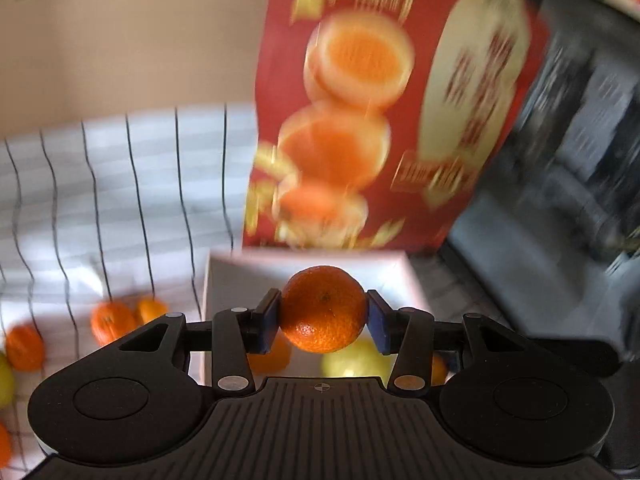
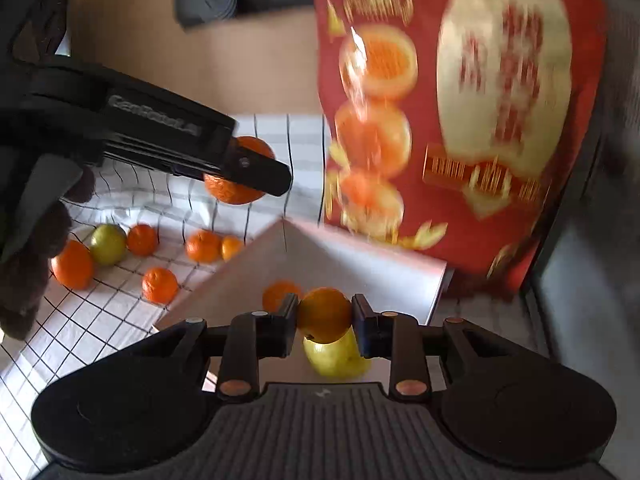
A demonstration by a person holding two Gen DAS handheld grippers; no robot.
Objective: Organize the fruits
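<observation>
My left gripper (image 1: 323,316) is shut on a mandarin (image 1: 323,309) and holds it above the white box (image 1: 224,268). It also shows in the right wrist view (image 2: 256,168), with the mandarin (image 2: 234,192) between its fingers. My right gripper (image 2: 325,316) is shut on a smaller orange fruit (image 2: 325,314) over the same white box (image 2: 360,264). Inside the box lie a yellow-green fruit (image 2: 338,360) and an orange one (image 2: 278,292). Several loose mandarins (image 2: 160,284) and a green fruit (image 2: 107,243) lie on the checked cloth (image 2: 100,320) to the left.
A red carton lid printed with oranges (image 2: 460,120) stands upright behind the box. Brown cardboard (image 2: 180,64) lies behind the cloth. A dark cabinet (image 1: 560,160) is at the right.
</observation>
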